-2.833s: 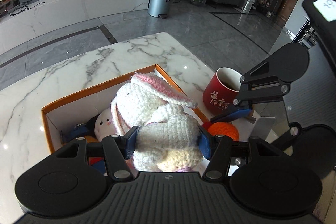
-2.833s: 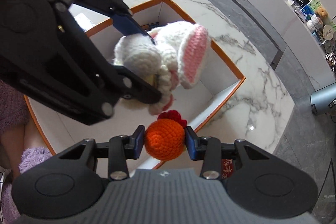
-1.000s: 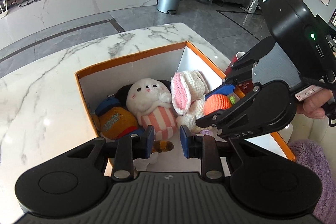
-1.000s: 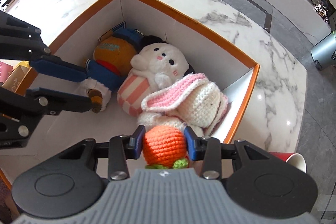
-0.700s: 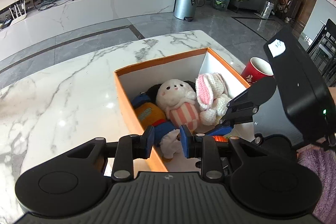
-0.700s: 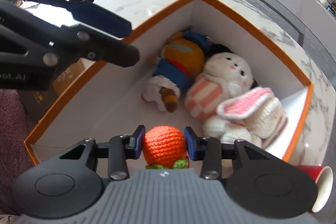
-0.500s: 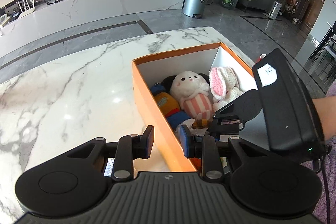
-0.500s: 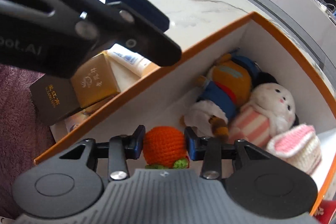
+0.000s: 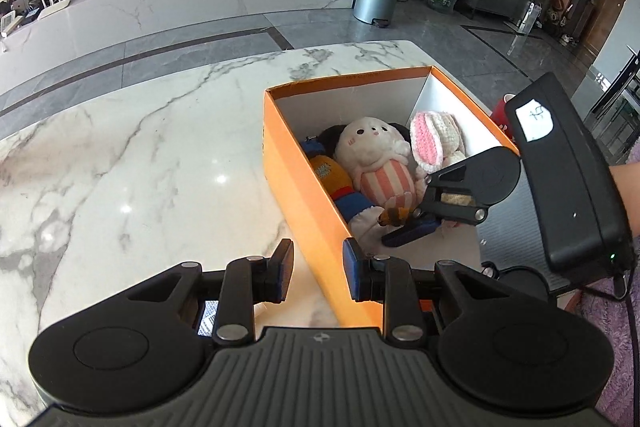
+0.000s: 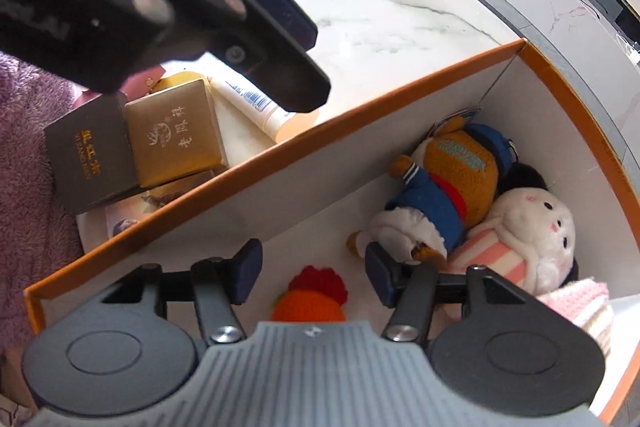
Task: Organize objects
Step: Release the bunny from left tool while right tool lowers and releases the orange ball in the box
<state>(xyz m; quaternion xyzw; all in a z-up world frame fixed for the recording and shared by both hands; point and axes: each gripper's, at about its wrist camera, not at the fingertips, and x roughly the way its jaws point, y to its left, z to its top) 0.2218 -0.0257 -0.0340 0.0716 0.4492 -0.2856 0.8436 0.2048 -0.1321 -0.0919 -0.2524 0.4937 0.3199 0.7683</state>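
Note:
An orange box (image 9: 348, 79) with white inner walls stands on the marble table. My right gripper (image 10: 314, 277) reaches down into its near end, and its jaws are opening. The orange crochet toy (image 10: 310, 299) with a red top lies on the box floor between the pads, which do not touch it. In the left wrist view my right gripper (image 9: 408, 231) hides that toy. My left gripper (image 9: 318, 275) hovers over the box's left wall with a narrow gap and nothing held. A white striped bunny (image 9: 376, 155), an orange-and-blue plush (image 10: 452, 163) and a crochet bunny (image 9: 432, 139) fill the far end.
Outside the box's left wall lie a gold carton (image 10: 176, 135), a dark carton (image 10: 88, 159) and a white tube (image 10: 252, 103). A red cup (image 9: 502, 115) stands behind the box on the right. The marble table (image 9: 140, 167) stretches left. A purple sleeve (image 10: 24, 147) is close by.
My right gripper's jaws have spread and the orange crochet toy has dropped from them onto the box floor. My left gripper has drifted left, from above the box to over its left wall.

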